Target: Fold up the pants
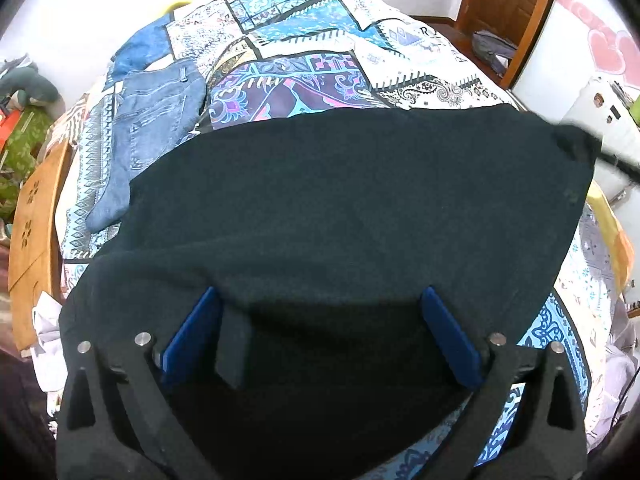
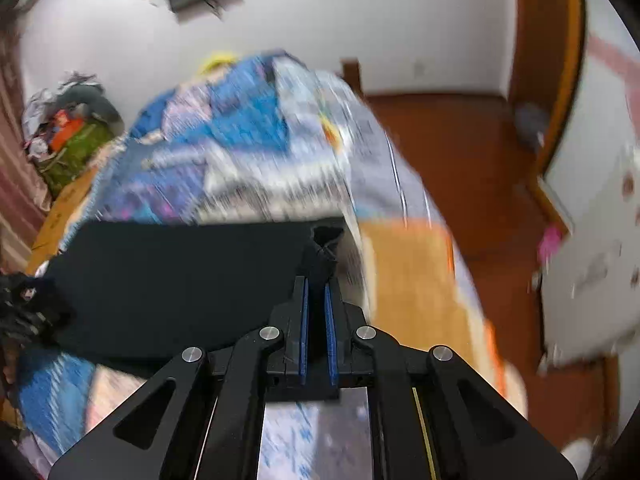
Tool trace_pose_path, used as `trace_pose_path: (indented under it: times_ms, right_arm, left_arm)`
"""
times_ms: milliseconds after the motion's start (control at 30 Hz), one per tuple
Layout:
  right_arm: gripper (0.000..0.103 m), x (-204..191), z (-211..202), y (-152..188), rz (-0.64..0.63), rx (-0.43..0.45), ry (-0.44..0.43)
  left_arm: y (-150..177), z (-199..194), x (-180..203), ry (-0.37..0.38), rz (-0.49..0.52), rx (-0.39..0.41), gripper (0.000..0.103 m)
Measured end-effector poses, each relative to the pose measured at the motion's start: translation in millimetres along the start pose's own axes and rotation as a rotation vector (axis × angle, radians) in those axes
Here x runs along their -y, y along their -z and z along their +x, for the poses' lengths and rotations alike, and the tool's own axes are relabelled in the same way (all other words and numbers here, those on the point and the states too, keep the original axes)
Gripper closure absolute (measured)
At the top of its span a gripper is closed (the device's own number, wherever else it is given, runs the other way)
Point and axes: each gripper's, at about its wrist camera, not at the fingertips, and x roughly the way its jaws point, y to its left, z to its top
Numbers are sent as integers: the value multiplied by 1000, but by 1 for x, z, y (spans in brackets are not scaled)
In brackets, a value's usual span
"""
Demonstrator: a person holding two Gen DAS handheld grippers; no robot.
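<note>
Bed: patchwork quilt [image 1: 320, 52] in blues and purples covers the bed; white walls and a wooden door [image 1: 508, 8] beyond, reddish floor [image 2: 460, 152] to one side.
Pants: dark pants [image 1: 340, 208] lie spread flat on the quilt, filling the area ahead of and under the left jaws; the far edge runs straight across the quilt.
Left gripper: left gripper [image 1: 324, 332] points steeply down, jaws spread wide, blue pads well apart. Dark cloth lies between and beneath them, but neither pad presses on it: no grip.
Right gripper: right gripper [image 2: 316, 300] has its jaws closed to a narrow slit, and a bunched corner of the pants sticks out just past the tips. Reads as pinching that corner.
Right view quality: heavily blurred; the exact amount of cloth inside the jaws cannot be told.
Other clothes: blue jeans [image 1: 148, 136] lie on the quilt beyond the left jaw, just beside the dark cloth; judged no part of this fold.
Step in hand (judgement): carry the pinched corner across while the left side is free to take a matching hold.
How to do it well: close the left jaws on the near edge before pulling, so the cloth does not drag. Keep both corners level and taut. Lay the moving edge along the straight far edge, then release.
Risk: a small pinch may slip out, and loose cloth may wrinkle under the fold.
</note>
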Motion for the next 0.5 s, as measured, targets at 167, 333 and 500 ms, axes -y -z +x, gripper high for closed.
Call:
trace_pose_path:
  times_ms: [167, 333, 500]
  right_arm:
    - [96, 11, 18, 32, 55, -75, -2]
    - [89, 2, 12, 35, 37, -93, 77]
    - [68, -19, -14, 13, 3, -21, 78]
  left_arm:
    - [3, -2, -1, -3, -12, 23, 1]
    - [7, -10, -2, -18, -13, 57, 1]
    - [11, -34, -21, -42, -46, 134, 1]
